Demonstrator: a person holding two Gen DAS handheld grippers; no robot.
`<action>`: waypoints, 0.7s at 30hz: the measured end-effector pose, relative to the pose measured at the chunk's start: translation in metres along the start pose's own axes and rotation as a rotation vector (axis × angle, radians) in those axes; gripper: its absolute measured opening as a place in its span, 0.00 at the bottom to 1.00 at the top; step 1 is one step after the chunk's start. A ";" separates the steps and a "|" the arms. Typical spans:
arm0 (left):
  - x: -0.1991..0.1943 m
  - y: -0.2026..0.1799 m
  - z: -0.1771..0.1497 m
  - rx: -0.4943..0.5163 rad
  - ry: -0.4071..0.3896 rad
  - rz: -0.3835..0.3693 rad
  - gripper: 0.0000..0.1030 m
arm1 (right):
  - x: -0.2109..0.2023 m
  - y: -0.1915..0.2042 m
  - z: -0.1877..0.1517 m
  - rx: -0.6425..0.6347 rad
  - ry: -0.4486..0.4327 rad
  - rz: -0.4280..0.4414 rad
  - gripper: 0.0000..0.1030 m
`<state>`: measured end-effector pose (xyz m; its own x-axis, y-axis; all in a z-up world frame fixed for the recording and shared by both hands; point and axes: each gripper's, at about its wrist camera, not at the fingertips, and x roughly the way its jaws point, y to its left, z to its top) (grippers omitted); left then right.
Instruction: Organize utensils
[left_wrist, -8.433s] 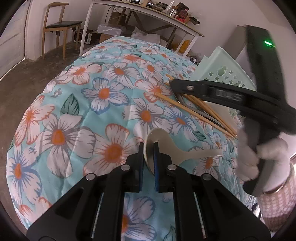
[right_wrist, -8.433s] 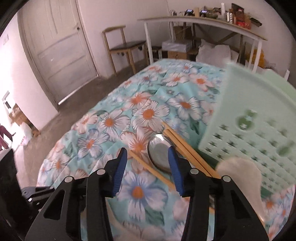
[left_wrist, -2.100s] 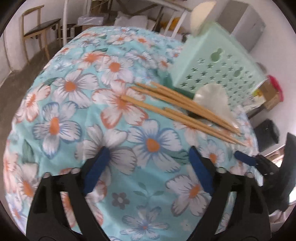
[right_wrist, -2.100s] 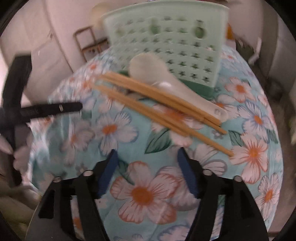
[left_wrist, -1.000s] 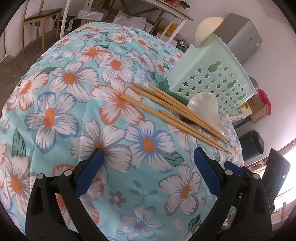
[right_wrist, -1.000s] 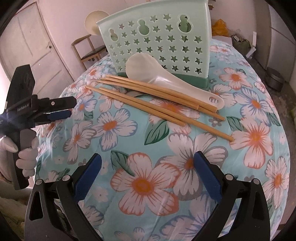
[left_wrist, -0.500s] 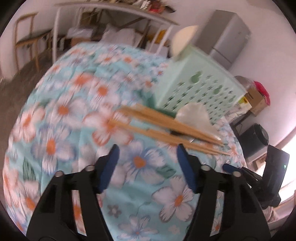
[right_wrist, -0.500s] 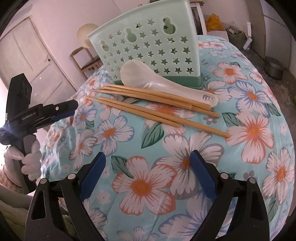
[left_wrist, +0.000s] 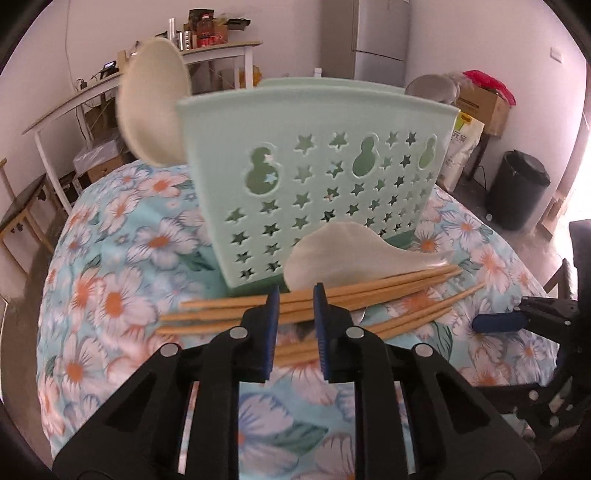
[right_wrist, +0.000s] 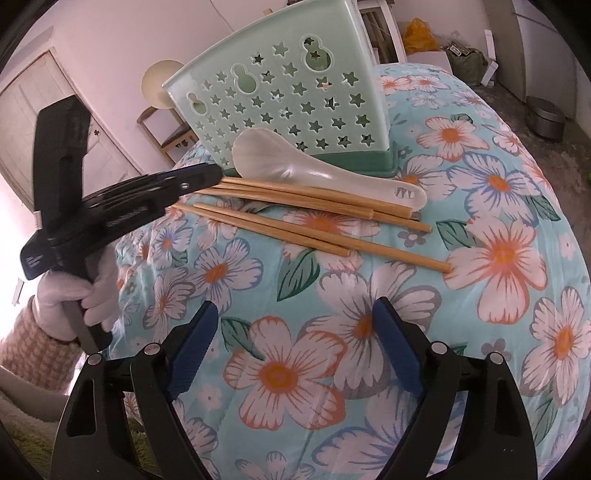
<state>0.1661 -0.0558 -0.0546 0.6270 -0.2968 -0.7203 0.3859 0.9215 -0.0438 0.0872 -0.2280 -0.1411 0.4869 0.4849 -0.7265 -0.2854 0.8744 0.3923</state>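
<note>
A mint green utensil holder (left_wrist: 325, 177) with star holes stands on the floral cloth; a white spoon (left_wrist: 155, 103) stands in it and sticks up at its left. A second white spoon (left_wrist: 343, 251) lies in front of it on several wooden chopsticks (left_wrist: 388, 284). My left gripper (left_wrist: 294, 299) is partly open, its jaws narrowed over the thick ends of the chopsticks, nothing held. My right gripper (right_wrist: 295, 328) is wide open and empty, low over the cloth, short of the chopsticks (right_wrist: 321, 236). The holder (right_wrist: 280, 96), the lying spoon (right_wrist: 325, 170) and the left gripper (right_wrist: 199, 177) show in the right wrist view.
The floral cloth (right_wrist: 480, 258) covers a rounded table that drops off on all sides. Behind stand a white shelf table (left_wrist: 110, 96), a fridge (left_wrist: 380, 33), a black bin (left_wrist: 517, 188), a chair (right_wrist: 166, 125) and a door (right_wrist: 33, 122).
My left gripper has moved in close to the chopsticks and the holder, and its jaws have narrowed. My right gripper has stayed open and hardly moved.
</note>
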 end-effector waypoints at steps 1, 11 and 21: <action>0.002 0.000 0.001 -0.004 0.002 -0.001 0.17 | 0.000 0.000 0.000 -0.001 0.001 0.000 0.81; 0.031 0.009 0.008 -0.053 0.073 0.024 0.16 | 0.002 0.000 0.002 -0.005 0.000 0.004 0.81; 0.032 -0.003 0.012 -0.025 0.194 -0.098 0.16 | 0.002 -0.001 0.002 -0.003 0.000 0.009 0.81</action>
<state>0.1933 -0.0708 -0.0686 0.4447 -0.3336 -0.8313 0.4202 0.8973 -0.1353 0.0901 -0.2276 -0.1419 0.4842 0.4930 -0.7229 -0.2923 0.8698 0.3974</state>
